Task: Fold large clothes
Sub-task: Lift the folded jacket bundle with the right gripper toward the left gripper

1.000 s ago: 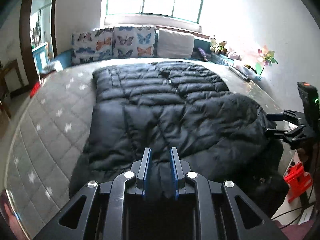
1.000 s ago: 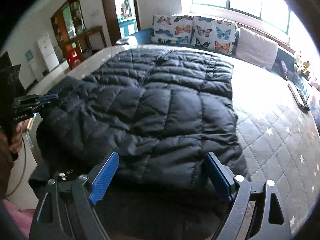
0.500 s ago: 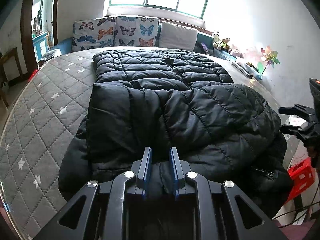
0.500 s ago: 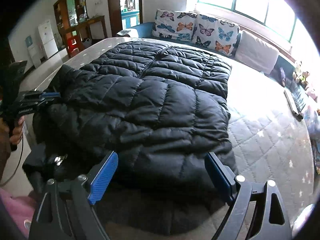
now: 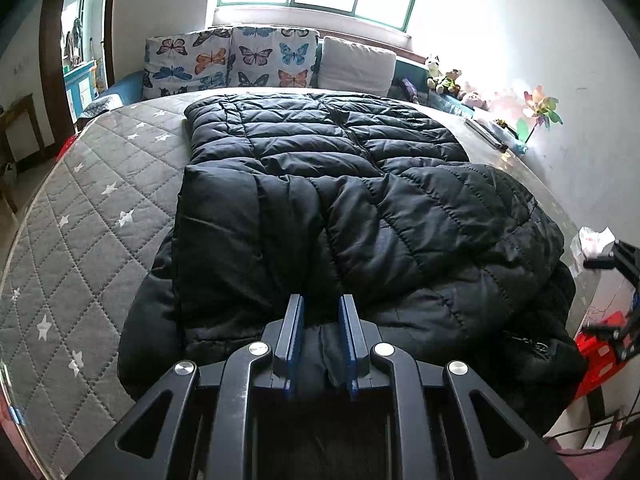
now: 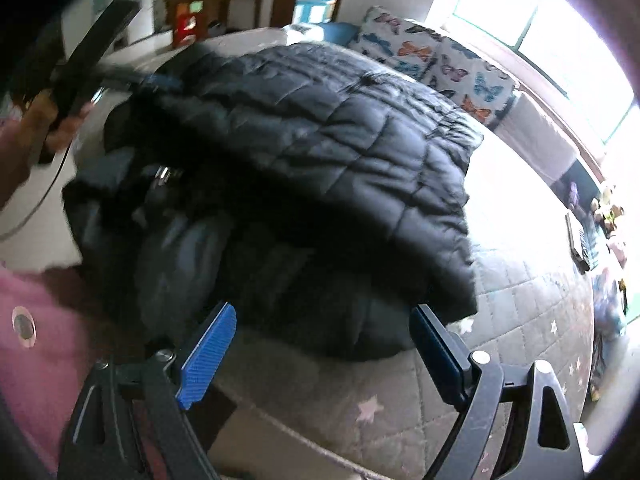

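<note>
A large black quilted puffer jacket [image 5: 340, 184] lies on the grey star-quilted mattress [image 5: 80, 208]; its near part is folded back over the rest. My left gripper [image 5: 320, 308] is shut on the jacket's near edge and holds a pinch of black fabric between the blue pads. In the right wrist view the jacket [image 6: 320, 152] is a raised, doubled heap. My right gripper [image 6: 320, 328] is open and empty, just short of the jacket's edge. The left gripper [image 6: 160, 80] shows blurred at the jacket's far corner.
Butterfly cushions [image 5: 232, 60] and a white pillow [image 5: 356, 66] line the bed's head under the window. Soft toys [image 5: 444, 76] and a pinwheel [image 5: 540, 112] stand along the right wall. A red crate [image 5: 600, 352] sits on the floor. My pink sleeve [image 6: 40, 344] is at the lower left.
My left gripper has carried the jacket's near edge further up the bed, so the fold covers more of it. My right gripper has pulled back and swung low, staying open.
</note>
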`<state>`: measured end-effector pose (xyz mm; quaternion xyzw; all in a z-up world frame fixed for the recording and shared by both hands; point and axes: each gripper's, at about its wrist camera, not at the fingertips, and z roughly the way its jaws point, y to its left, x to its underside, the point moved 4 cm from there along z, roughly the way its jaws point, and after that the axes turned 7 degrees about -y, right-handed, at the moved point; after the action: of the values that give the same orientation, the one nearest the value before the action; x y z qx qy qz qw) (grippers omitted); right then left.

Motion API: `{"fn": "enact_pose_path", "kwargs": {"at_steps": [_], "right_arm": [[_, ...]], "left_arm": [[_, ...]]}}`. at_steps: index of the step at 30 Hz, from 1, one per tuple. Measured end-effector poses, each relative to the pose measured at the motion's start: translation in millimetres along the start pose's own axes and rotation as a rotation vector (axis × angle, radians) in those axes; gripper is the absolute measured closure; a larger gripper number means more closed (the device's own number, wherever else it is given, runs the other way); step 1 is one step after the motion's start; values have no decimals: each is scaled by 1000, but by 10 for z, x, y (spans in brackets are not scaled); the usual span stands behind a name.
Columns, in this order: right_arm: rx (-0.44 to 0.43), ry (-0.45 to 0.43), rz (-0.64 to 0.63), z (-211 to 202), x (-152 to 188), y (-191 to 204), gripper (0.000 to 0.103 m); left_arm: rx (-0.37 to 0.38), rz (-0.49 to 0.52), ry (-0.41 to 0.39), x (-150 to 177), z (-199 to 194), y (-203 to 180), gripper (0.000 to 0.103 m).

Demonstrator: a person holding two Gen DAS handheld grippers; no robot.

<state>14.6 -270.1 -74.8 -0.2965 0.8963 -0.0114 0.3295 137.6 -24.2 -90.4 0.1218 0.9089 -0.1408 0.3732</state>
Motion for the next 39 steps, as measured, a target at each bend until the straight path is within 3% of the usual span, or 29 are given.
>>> {"fn": "enact_pose_path", "kwargs": {"at_steps": [6, 9, 23, 28, 34, 36, 39], "right_arm": [[-44, 18, -118, 71, 183, 286, 7], [-92, -6, -140, 103, 190, 415, 7], [-129, -134, -332, 75, 204, 807, 7], [-136, -177, -343, 80, 158, 901, 7], [-172, -211, -268, 57, -26, 870, 23], [-174, -210, -253, 64, -62, 886, 42], [-170, -200, -205, 52, -114, 874, 56]], "left_arm": [[0, -5, 1, 1, 3, 1, 82], [1, -4, 2, 2, 4, 2, 82], [1, -8, 15, 10, 26, 0, 82], [-4, -11, 18, 2, 29, -5, 82], [-3, -5, 27, -15, 44, -12, 82], [1, -5, 27, -17, 46, -9, 82], [9, -6, 25, -16, 42, 2, 82]]}}
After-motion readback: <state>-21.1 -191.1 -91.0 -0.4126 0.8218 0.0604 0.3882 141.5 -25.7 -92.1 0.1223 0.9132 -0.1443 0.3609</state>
